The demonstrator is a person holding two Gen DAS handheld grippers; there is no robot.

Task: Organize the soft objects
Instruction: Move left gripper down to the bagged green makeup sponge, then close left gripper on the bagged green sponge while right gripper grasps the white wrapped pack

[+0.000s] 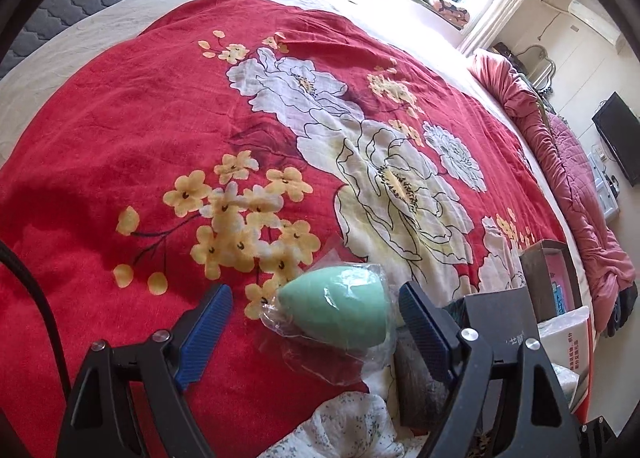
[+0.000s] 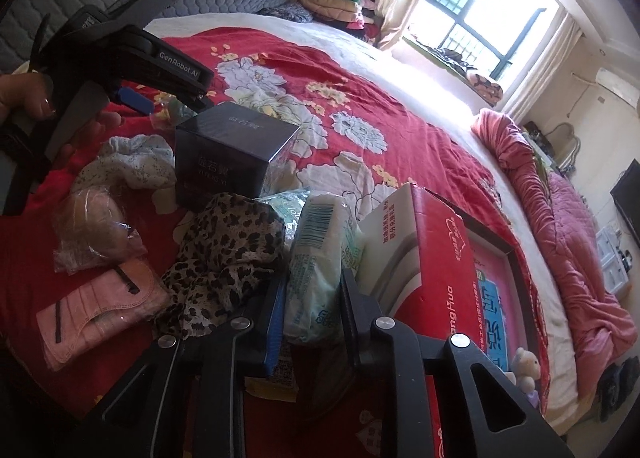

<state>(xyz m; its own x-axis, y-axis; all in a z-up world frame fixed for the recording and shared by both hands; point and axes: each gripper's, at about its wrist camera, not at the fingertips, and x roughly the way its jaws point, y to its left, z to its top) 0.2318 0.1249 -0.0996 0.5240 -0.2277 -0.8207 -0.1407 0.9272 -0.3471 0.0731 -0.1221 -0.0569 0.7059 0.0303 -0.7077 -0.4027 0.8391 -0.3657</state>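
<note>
A green egg-shaped sponge in a clear wrapper point(image 1: 340, 310) lies on the red flowered bedspread point(image 1: 120, 146). My left gripper point(image 1: 316, 314) is open, its blue pads either side of the sponge without touching it; it also shows in the right wrist view point(image 2: 132, 96). My right gripper point(image 2: 312, 310) is shut on a white-green plastic packet of soft pads point(image 2: 316, 258). Beside it lie a leopard-print cloth point(image 2: 224, 250), a pink cloth pouch point(image 2: 100, 306), a beige wrapped sponge point(image 2: 92, 234) and a white dotted cloth point(image 2: 132, 162).
A black box point(image 2: 236, 150) stands behind the pile. A red and white carton point(image 2: 420, 258) and an open box with a pink and blue sheet point(image 2: 492, 290) sit at the right. A pink quilt point(image 2: 560, 218) lies along the bed's right edge. A small plush toy point(image 2: 524, 370) sits near the box.
</note>
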